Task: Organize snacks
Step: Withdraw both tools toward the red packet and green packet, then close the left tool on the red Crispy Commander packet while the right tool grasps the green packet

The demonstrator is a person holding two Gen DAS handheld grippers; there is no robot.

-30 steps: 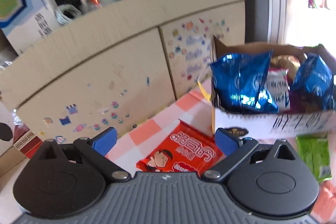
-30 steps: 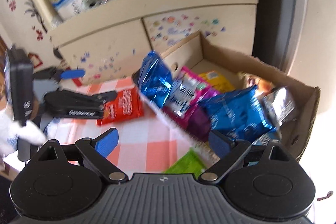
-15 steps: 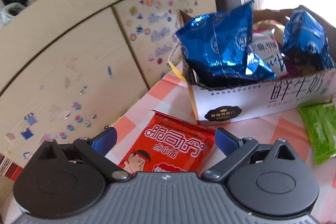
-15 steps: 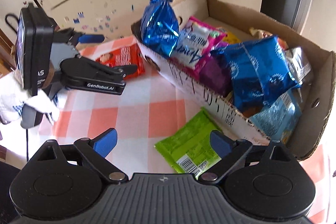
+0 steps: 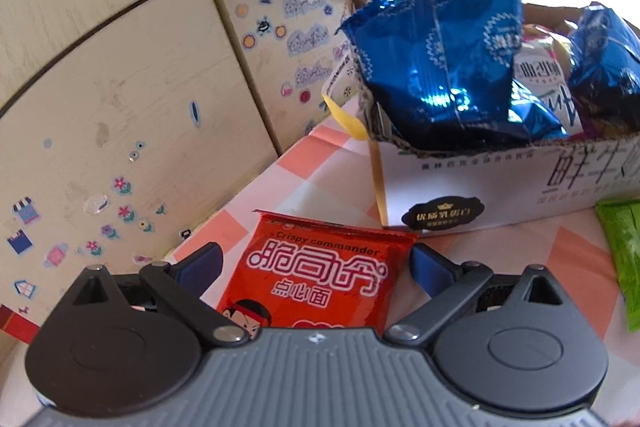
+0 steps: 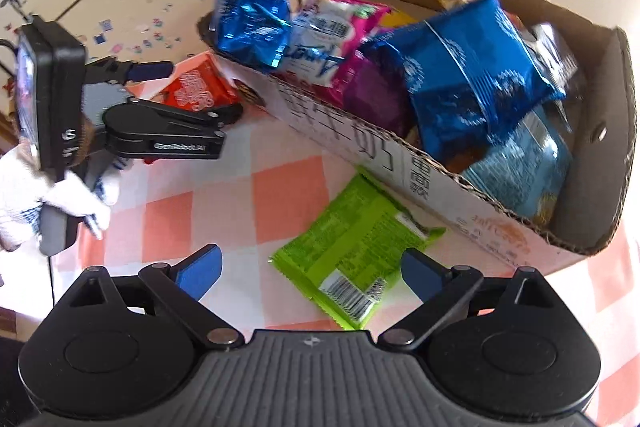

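Left claw (image 5: 314, 267): its two blue tips are wide apart and hold nothing
Red snack bag (image 5: 320, 275): flat on the checked cloth (image 5: 280, 187), right between the left claw's tips; I cannot tell if the tips touch its sides
Right claw (image 6: 310, 271): tips wide apart, holding nothing
Green snack bag (image 6: 352, 247): flat on the cloth, between the right claw's tips but not squeezed, its top end by the box's long front side
Box (image 6: 440, 187): cardboard, on the cloth just past both bags, its near corner close to the red bag's far corner
Inside the box: shiny blue bags (image 6: 472, 67), a pink and white bag (image 6: 332, 31) and more snacks
Person's hand (image 6: 24, 203): in a white glove, holds the left claw's handle
Behind the cloth: a pale cupboard (image 5: 140, 87) with small stickers
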